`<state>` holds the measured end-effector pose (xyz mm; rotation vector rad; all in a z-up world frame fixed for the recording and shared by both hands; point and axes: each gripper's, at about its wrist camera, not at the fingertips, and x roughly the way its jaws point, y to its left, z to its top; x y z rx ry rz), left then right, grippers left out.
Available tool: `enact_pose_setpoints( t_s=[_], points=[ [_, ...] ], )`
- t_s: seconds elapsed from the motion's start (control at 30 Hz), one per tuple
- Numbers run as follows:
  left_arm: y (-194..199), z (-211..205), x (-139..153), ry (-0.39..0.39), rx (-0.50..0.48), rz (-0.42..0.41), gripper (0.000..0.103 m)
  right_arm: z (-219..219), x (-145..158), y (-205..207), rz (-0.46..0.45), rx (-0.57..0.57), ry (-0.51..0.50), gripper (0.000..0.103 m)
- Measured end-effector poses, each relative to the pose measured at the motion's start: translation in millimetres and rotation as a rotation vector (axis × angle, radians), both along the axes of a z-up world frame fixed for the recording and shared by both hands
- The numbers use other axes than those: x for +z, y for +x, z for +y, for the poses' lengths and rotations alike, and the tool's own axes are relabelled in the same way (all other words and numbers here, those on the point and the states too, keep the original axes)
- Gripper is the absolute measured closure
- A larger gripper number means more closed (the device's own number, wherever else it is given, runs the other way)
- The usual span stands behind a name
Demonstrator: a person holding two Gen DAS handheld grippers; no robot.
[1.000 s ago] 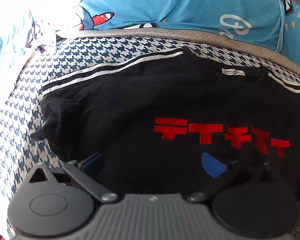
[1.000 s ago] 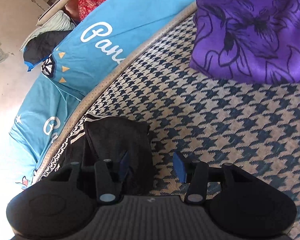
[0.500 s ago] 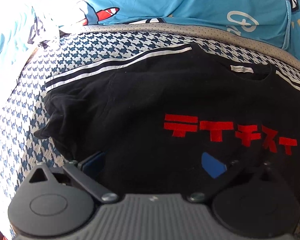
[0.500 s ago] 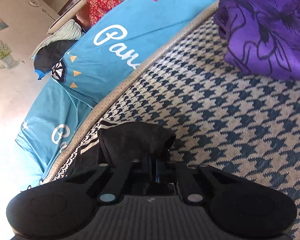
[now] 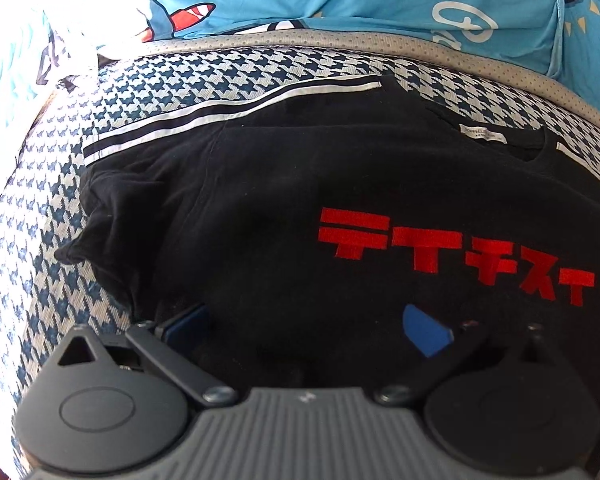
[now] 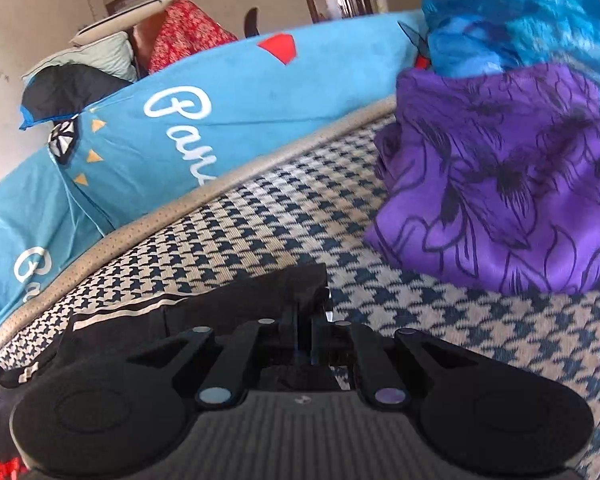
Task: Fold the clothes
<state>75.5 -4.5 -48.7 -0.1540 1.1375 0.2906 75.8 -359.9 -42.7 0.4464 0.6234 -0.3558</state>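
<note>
A black T-shirt (image 5: 260, 200) with red block lettering and white shoulder stripes lies spread on the houndstooth cover (image 5: 32, 248). My left gripper (image 5: 304, 322) hangs over the shirt's lower body, its blue pads (image 5: 424, 334) wide apart and open, with flat fabric below them. In the right wrist view, my right gripper (image 6: 308, 312) is shut on the end of the shirt's black sleeve (image 6: 244, 300). The sleeve is raised slightly off the cover (image 6: 480, 344), its white stripe trailing off to the left.
A crumpled purple floral cloth (image 6: 500, 184) sits ahead to the right, with a fuzzy blue fabric (image 6: 520, 12) on top. Blue bedding with white script (image 6: 180, 120) runs behind the grey dotted edge band (image 5: 380, 44). Room furniture shows beyond it.
The right gripper's jaws went from apart beside the sleeve end to shut on it. It then tipped upward, lifting the sleeve. The left gripper's view barely shifted.
</note>
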Motion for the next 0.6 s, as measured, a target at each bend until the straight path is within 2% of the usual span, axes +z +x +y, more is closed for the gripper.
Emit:
enact_pose_setpoints(
  t_s=[0.1, 0.23, 0.4, 0.6],
  points=[
    [-0.6, 3.5, 1.4, -0.003, 0.013, -0.002, 0.0, -19.2, 1.1, -10.4, -0.041, -0.062, 0.115, 0.089],
    [-0.3, 6.5, 2.0, 0.0, 0.025, 0.0, 0.0, -25.9, 15.6, -21.2, -0.086, -0.091, 0.053, 0.088],
    [0.1, 5.4, 2.3, -0.002, 0.026, 0.0, 0.0, -20.2, 28.0, -18.5, -0.174, 0.02, 0.026, 0.088],
    [4.5, 1.2, 0.9, -0.002, 0.013, -0.008, 0.0, -14.9, 20.7, 1.5, -0.19, 0.111, 0.049, 0.088]
  ],
)
